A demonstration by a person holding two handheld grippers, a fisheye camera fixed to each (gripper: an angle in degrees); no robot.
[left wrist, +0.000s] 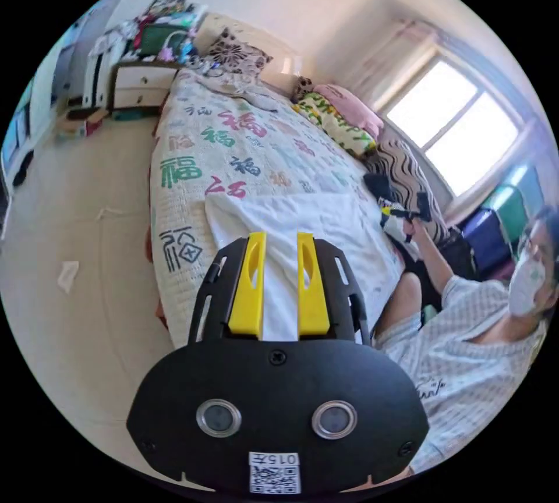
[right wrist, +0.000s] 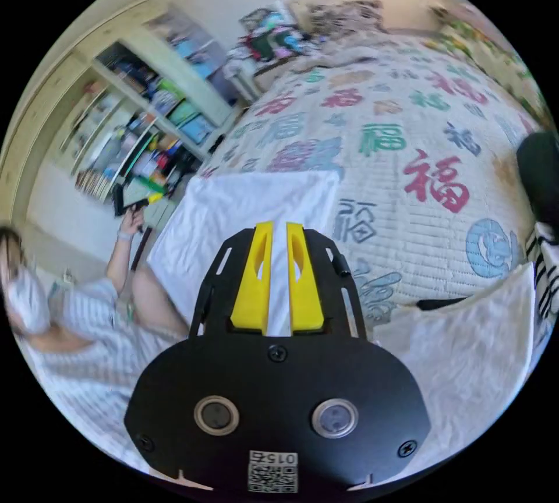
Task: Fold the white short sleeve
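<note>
White short sleeve (left wrist: 303,218) lay flat on the near edge of the bed (left wrist: 233,142), over a quilt printed with coloured characters, with a person (left wrist: 466,351) sitting just beside it. To its left the left gripper (left wrist: 280,247) hung above the cloth, its yellow jaws a little apart with nothing between them. On the right, the right gripper (right wrist: 278,238) hovered over the shirt with jaws nearly closed, seemingly holding nothing, though the narrow gap made that hard to judge.
</note>
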